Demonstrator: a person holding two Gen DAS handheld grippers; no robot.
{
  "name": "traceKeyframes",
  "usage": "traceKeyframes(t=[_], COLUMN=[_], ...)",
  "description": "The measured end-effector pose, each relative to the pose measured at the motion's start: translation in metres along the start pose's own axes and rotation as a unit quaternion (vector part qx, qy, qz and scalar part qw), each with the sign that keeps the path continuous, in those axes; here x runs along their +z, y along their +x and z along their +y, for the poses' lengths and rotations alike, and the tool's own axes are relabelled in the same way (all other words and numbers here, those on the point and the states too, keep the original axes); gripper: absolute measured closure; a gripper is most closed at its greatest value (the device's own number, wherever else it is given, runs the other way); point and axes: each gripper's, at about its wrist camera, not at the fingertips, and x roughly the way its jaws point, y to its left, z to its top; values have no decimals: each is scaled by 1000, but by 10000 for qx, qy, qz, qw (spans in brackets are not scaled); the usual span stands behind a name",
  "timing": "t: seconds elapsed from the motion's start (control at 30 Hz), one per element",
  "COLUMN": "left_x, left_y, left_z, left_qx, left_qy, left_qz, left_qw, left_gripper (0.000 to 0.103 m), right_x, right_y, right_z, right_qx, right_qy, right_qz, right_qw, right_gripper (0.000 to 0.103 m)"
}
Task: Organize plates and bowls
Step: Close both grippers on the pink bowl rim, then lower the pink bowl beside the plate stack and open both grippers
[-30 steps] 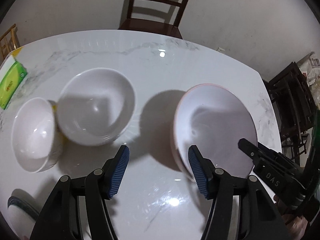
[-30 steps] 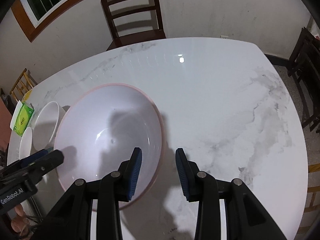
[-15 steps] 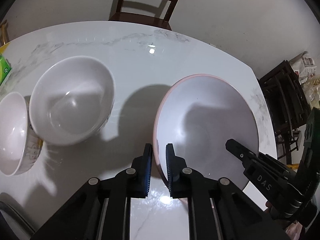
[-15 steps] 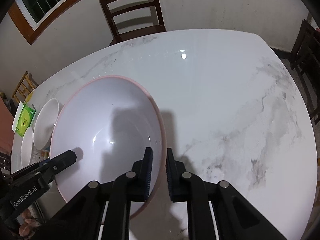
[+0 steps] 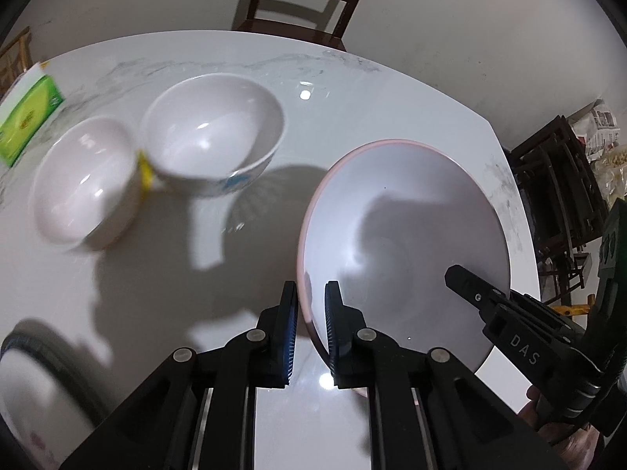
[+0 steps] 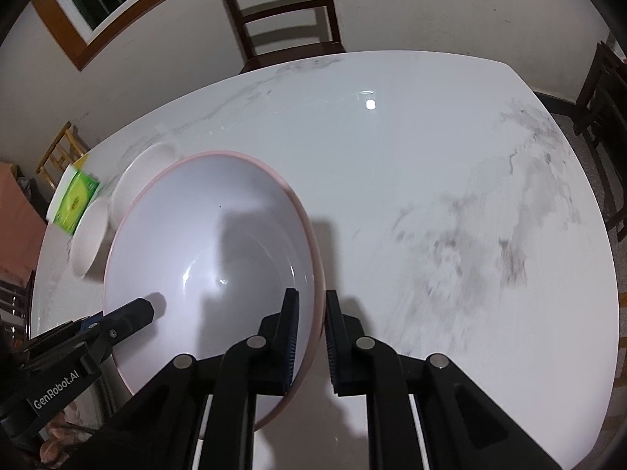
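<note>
A large pink-rimmed bowl [image 5: 403, 243] is held above the white marble table [image 5: 321, 90]. My left gripper [image 5: 309, 301] is shut on its left rim. My right gripper [image 6: 311, 305] is shut on its right rim, and the bowl [image 6: 211, 258] fills the left of the right wrist view. A white bowl with blue marks [image 5: 211, 133] and a smaller white bowl [image 5: 84, 180] sit on the table to the left. The right gripper's body [image 5: 529, 348] shows at the lower right of the left wrist view.
A green box [image 5: 27, 117] lies at the table's far left. A dark-rimmed plate [image 5: 35, 387] sits at the near left edge. A wooden chair [image 5: 301, 4] stands behind the table; dark furniture [image 5: 556, 196] stands right.
Both grippers closed on opposite rims of the pink-rimmed bowl and lifted it; the small bowls now sit farther away and lower in view.
</note>
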Motion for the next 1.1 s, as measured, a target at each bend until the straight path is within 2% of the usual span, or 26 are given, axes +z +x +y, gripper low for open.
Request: traceKeyframes(t=[0.5,0.7,1.1], left_x=[-95,-116,-143], left_y=[-65,-73,-67], left_z=[43,59,71], left_qx=[173,166,205], left_qy=[-40,-90,-67], left_qz=[241,304,394], left_qw=[9996,9994,9990], left_gripper=[91,92,92], right_x=[-97,-126,-151], right_y=[-38,-41,-32], right_z=[45,58,61], right_qx=[265,278,269], right_qy=[-234,-269,-207], right_qz=[434,545,700], right_qw=[9984,9978,9970], right_gripper=[87,86,86])
